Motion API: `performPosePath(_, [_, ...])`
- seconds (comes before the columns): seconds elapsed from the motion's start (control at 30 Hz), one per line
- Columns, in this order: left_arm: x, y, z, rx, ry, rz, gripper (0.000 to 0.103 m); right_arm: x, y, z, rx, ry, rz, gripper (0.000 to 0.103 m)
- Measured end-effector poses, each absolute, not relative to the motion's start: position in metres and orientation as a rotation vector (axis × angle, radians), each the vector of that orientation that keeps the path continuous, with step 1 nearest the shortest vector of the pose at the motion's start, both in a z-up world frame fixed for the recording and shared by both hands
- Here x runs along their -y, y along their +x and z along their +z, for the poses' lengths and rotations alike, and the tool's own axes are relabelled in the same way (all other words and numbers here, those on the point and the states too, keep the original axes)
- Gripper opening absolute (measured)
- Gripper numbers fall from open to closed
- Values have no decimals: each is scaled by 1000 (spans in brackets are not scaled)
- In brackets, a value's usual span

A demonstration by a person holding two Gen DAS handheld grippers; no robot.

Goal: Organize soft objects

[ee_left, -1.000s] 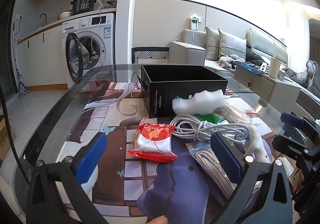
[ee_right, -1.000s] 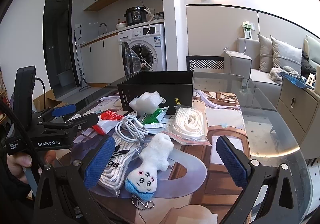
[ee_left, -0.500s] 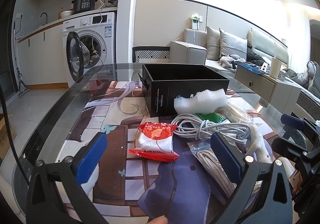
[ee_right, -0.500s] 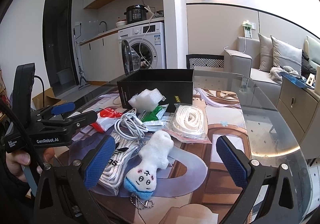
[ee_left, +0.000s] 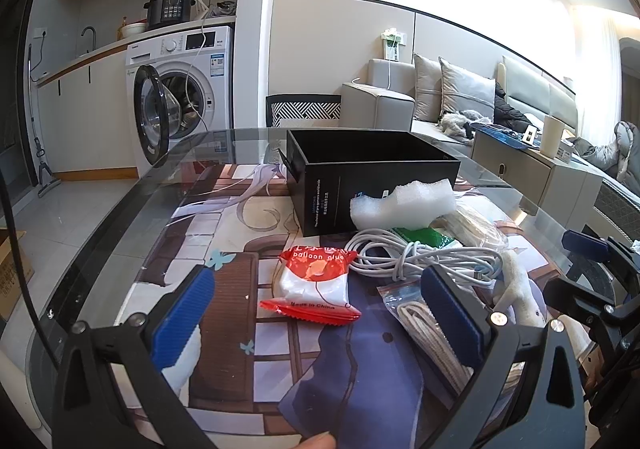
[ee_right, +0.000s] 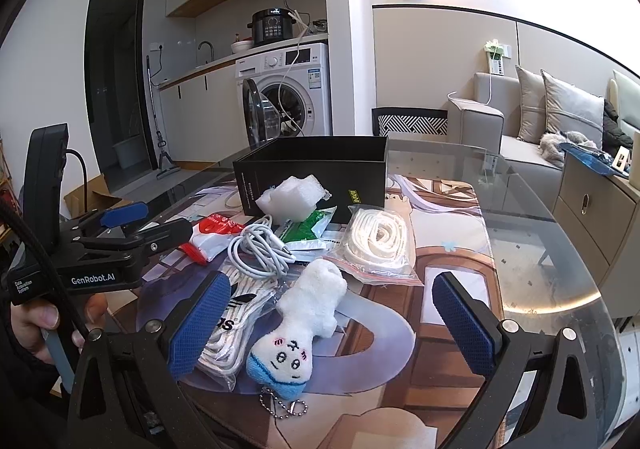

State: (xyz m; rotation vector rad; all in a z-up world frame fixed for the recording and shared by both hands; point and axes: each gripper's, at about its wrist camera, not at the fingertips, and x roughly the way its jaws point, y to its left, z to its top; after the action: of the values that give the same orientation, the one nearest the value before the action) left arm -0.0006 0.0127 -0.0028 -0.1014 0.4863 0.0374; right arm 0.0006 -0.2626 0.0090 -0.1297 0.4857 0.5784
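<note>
You are holding both tools over the glass worktop [ee_right: 560,233], where the open black box [ee_right: 312,165] is sitting toward the far edge with the soft things piled against its near side. Your left gripper [ee_left: 316,313] is hovering with jaws spread wide around the red-and-white balloon packet [ee_left: 314,283], touching nothing. Your right gripper [ee_right: 332,325] is likewise gaping, empty, around the white plush keychain [ee_right: 304,323] lying near the worktop's near edge.

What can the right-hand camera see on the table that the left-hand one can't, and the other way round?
Only the right wrist view shows the plush toy's face and keychain and the coiled white rope in its bag. Only the left wrist view shows the red packet's "balloon glue" label. Both show the black box, foam chunk and white cable.
</note>
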Motion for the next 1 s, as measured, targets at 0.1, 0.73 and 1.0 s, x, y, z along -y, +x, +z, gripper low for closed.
performPosePath(0.1, [-13, -1, -3, -486, -100, 38, 103, 264, 2, 8, -491, -129, 572, 103])
performPosePath(0.73, [-14, -1, -3, -485, -102, 39, 103, 263, 5, 7, -511, -142, 555, 103])
performPosePath(1.0, [-15, -1, -3, -482, -102, 40, 103, 263, 6, 7, -515, -145, 553, 103])
